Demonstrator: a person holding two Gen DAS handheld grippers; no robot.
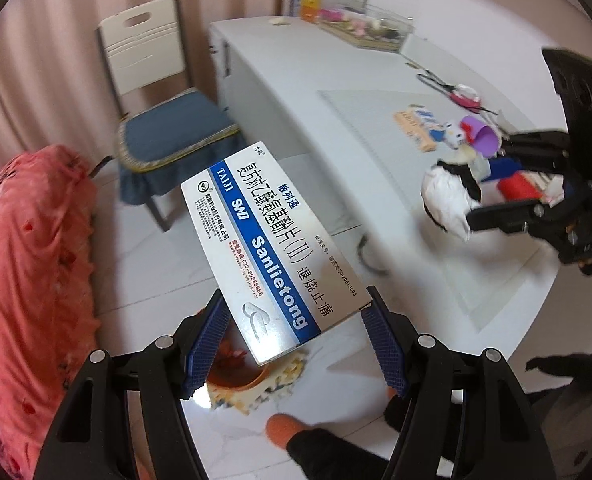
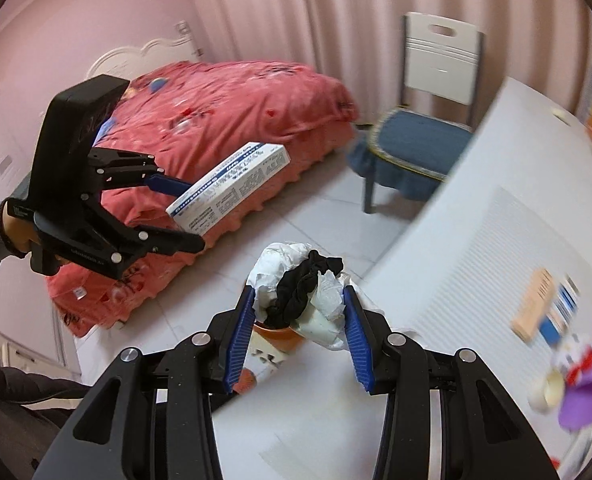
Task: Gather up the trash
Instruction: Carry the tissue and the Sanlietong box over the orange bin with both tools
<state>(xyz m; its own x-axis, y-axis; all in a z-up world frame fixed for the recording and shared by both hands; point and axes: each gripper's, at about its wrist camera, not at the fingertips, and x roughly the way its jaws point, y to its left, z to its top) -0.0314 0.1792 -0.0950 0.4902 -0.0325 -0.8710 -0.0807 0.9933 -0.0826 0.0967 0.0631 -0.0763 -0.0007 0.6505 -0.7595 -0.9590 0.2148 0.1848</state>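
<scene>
My left gripper (image 1: 296, 320) is shut on a white and blue medicine box (image 1: 271, 252), held by its near end and sticking up and away over the floor. The same box (image 2: 231, 184) shows in the right wrist view, clamped in the left gripper (image 2: 183, 216) in front of the red bed. My right gripper (image 2: 300, 316) is shut on a wad of crumpled white tissue with a black hair tie (image 2: 304, 292) wrapped in it. In the left wrist view that wad (image 1: 448, 196) hangs in the right gripper (image 1: 476, 192) over the white table's edge. An orange bin (image 2: 275, 334) sits on the floor below.
A white table (image 1: 296, 80) carries a purple cup (image 1: 482, 138), a small toy figure, a wooden block and a clear box at the back. A blue-cushioned chair (image 1: 167, 128) stands beside it. A bed with a red cover (image 2: 235, 120) fills the left. A person's orange slipper (image 1: 285, 430) is on the floor.
</scene>
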